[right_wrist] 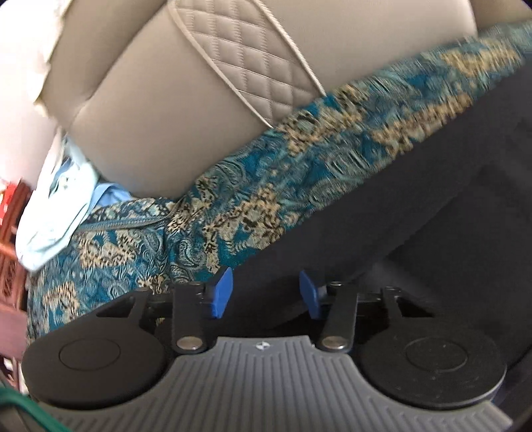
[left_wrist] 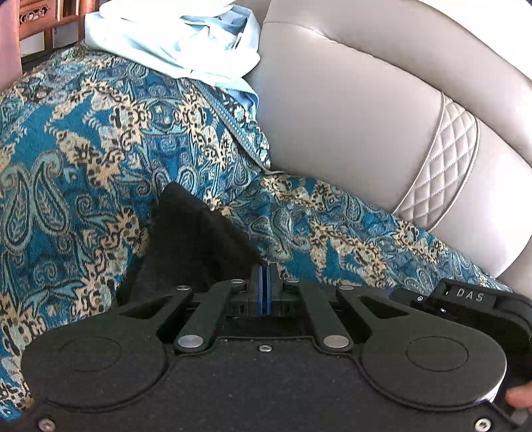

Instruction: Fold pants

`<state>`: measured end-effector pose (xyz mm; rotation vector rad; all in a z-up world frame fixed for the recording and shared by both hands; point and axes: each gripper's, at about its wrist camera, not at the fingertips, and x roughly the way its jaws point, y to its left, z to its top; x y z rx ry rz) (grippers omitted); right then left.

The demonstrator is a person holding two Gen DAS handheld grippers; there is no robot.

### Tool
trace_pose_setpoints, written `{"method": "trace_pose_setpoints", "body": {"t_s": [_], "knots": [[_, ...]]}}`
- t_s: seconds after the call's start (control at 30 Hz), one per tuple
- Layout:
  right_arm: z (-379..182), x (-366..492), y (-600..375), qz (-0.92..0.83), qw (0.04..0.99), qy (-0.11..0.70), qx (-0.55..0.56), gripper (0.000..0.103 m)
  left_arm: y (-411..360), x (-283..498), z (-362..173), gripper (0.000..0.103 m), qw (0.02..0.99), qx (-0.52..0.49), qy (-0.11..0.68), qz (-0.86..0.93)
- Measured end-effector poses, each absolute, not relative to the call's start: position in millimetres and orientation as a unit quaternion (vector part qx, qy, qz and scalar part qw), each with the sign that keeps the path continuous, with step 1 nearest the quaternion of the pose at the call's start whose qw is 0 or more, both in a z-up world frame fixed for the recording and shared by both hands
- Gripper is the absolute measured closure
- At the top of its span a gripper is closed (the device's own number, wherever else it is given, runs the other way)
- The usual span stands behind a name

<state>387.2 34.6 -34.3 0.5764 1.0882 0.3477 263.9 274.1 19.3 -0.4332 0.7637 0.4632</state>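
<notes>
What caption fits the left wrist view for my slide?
Left gripper shut on a corner of the black pants, over a blue paisley cover beside a beige sofa back.

A home living room: a beige leather sofa (left_wrist: 349, 109) with a quilted, piped panel (left_wrist: 439, 159) on its back cushion, its seat draped in a blue and gold paisley throw (left_wrist: 83, 149). Pale blue garments (left_wrist: 179, 36) lie heaped at the far end of the seat, and carved reddish wooden furniture (left_wrist: 43, 16) stands behind, by the sofa's corner, all in bright daylight
</notes>
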Motion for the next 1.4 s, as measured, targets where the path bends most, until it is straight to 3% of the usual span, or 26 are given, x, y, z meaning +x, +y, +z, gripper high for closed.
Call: {"method": "trace_pose_setpoints", "body": {"t_s": [0.4, 0.47, 0.7, 0.8, 0.87, 1.0, 1.4], "knots": [[-39, 357, 20, 0.194, 0.748, 0.52, 0.364, 0.053, 283, 252, 23, 0.1, 0.881, -0.226, 0.361, 0.205], [-40, 364, 18, 0.173, 0.761, 0.504, 0.37, 0.058, 282, 250, 23, 0.1, 0.882, -0.221, 0.362, 0.204], [-46, 403, -17, 0.007, 0.836, 0.436, 0.334, 0.062, 282, 247, 20, 0.1, 0.887, -0.211, 0.356, 0.205], [-53, 424, -42, -0.031, 0.838, 0.425, 0.341, 0.072, 280, 248, 18, 0.1, 0.888, -0.207, 0.358, 0.202], [-54, 436, -54, -0.036, 0.839, 0.423, 0.341, 0.089, 279, 250, 16, 0.1, 0.89, -0.2, 0.358, 0.201], [-47, 443, -73, -0.043, 0.847, 0.415, 0.33, 0.097, 274, 250, 14, 0.1, 0.892, -0.193, 0.356, 0.203], [11, 286, -116, 0.05, 0.936, 0.299, 0.18, 0.098, 257, 172, 25, 0.102, 0.897, -0.19, 0.334, 0.218]]}}
